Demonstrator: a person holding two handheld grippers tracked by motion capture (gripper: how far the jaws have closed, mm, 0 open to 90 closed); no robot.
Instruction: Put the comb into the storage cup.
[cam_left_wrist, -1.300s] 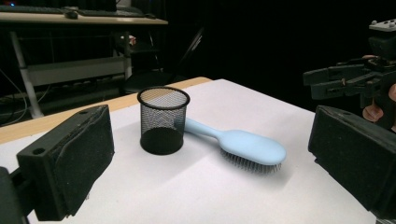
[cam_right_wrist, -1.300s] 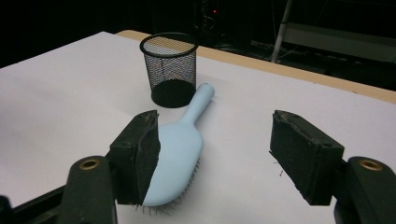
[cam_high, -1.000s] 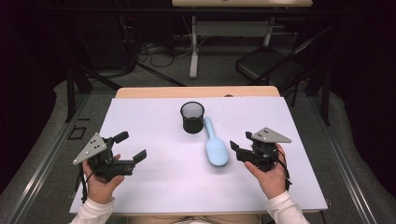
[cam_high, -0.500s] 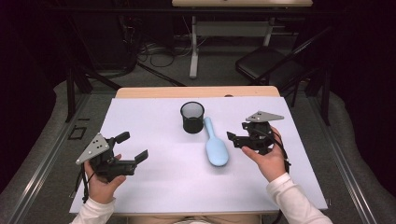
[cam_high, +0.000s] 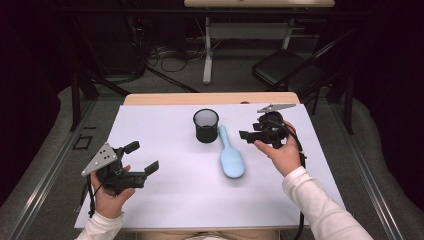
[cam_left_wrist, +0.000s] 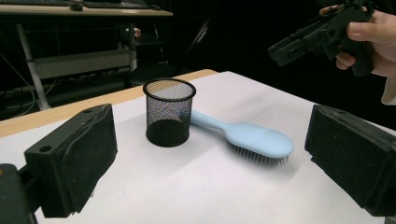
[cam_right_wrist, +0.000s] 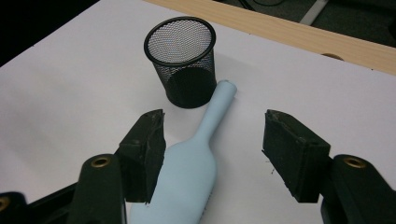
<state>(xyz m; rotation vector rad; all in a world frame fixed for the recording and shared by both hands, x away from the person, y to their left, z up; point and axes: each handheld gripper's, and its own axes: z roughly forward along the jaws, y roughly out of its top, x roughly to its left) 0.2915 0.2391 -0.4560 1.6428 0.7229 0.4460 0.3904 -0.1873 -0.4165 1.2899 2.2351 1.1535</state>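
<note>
The brush (cam_high: 231, 156) lies flat at the frame's centre on the desk (cam_high: 165, 200), handle tip just beside the cup (cam_high: 206, 125), probably so the handle can be grabbed. Right tongs (cam_high: 251, 136), jaws apart, hover over it, tilted down. Left tongs (cam_high: 144, 158), also apart, sit idle at lower left, raised.

We see a dark room around a table (cam_high: 150, 210) covered by a white sheet, its pale wooden edge (cam_high: 165, 98) showing along the far side. Grey carpet (cam_high: 55, 150) lies beneath. Beyond it we make out a white-legged desk (cam_high: 207, 55), tangled cables (cam_high: 165, 52) on the floor, and a black chair (cam_high: 285, 70) at the right. Metal rails (cam_high: 40, 185) run along the floor on both sides.
</note>
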